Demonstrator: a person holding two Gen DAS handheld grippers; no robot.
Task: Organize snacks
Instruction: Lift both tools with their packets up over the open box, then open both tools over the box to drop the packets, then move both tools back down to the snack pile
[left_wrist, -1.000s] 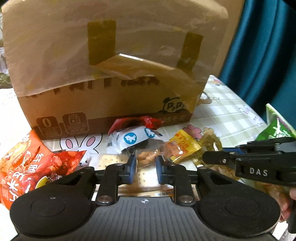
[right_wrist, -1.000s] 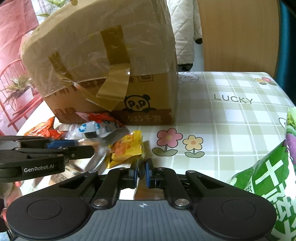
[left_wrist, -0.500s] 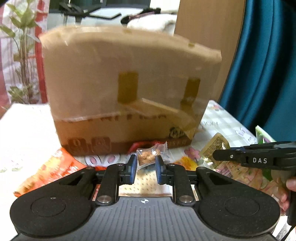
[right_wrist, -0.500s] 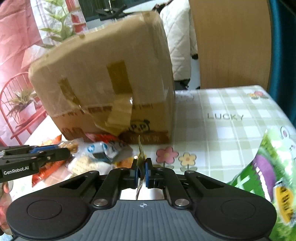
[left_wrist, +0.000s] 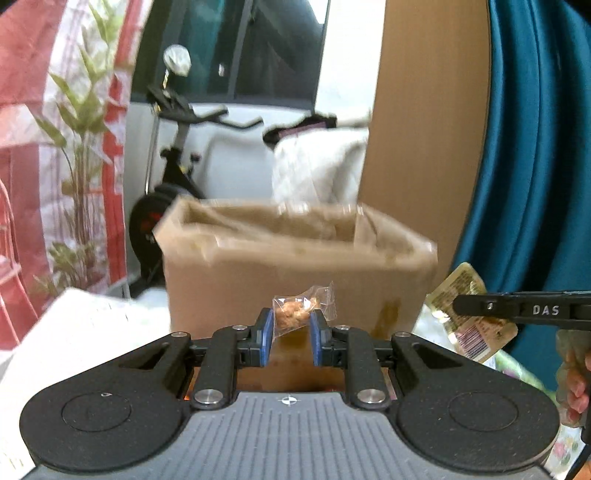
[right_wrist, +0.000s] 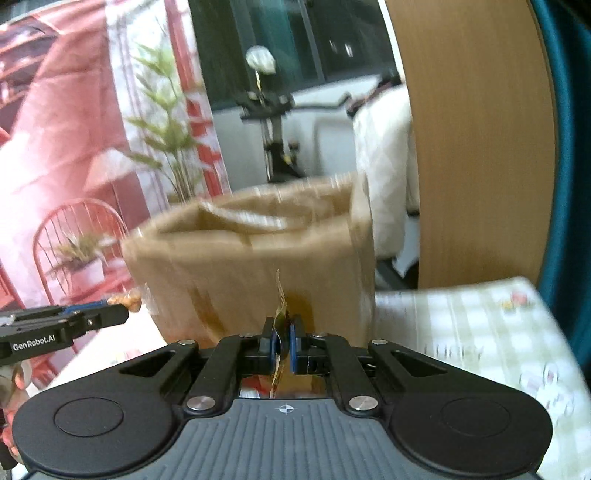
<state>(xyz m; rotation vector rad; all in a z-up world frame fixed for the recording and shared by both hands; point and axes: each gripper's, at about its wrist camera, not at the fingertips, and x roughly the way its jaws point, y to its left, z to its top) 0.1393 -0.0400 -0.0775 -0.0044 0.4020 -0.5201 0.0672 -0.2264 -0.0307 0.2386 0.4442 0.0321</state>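
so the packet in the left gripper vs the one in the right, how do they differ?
The clear nut packet is see-through with brown lumps inside; the yellow flat packet is printed, with a barcode.
The nut packet is plump, keeping the left gripper apart; the flat packet is thin, so the right gripper is nearly fully shut.
The flat packet looks larger.
Shared: both are clamped and held in front of the open cardboard box.
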